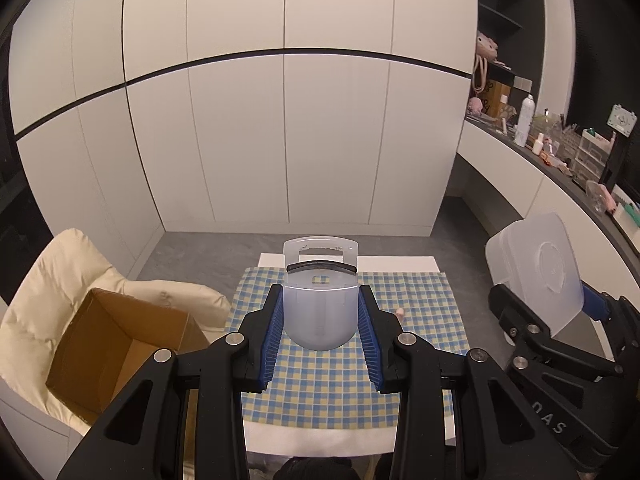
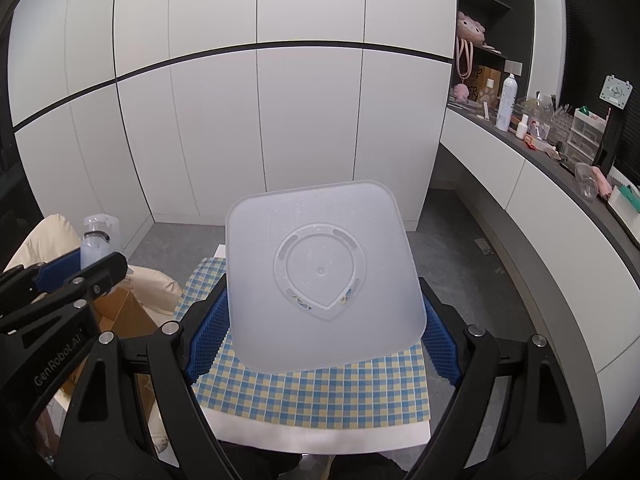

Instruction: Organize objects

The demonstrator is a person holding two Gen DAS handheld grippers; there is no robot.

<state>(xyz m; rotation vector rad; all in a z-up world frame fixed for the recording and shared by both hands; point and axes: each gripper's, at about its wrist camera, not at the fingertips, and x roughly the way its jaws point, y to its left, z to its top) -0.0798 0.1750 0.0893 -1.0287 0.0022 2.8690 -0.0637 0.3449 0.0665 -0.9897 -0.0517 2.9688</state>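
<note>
Left gripper (image 1: 320, 320): jaws narrowed, clamping a translucent plastic container (image 1: 320, 312) by its rounded sides, above the checked cloth (image 1: 416, 304) on the desk (image 1: 396, 261). Right gripper (image 2: 326, 320): jaws wide, gripping a square translucent lid (image 2: 324, 272) across opposite edges. Both pieces look light, rigid and smooth, hence liable to slip; edge and side grips suit them. A cardboard box (image 1: 120, 352) stands left.

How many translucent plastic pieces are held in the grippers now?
2. The small handled piece is in the left gripper; the wide square container is in the right gripper.
</note>
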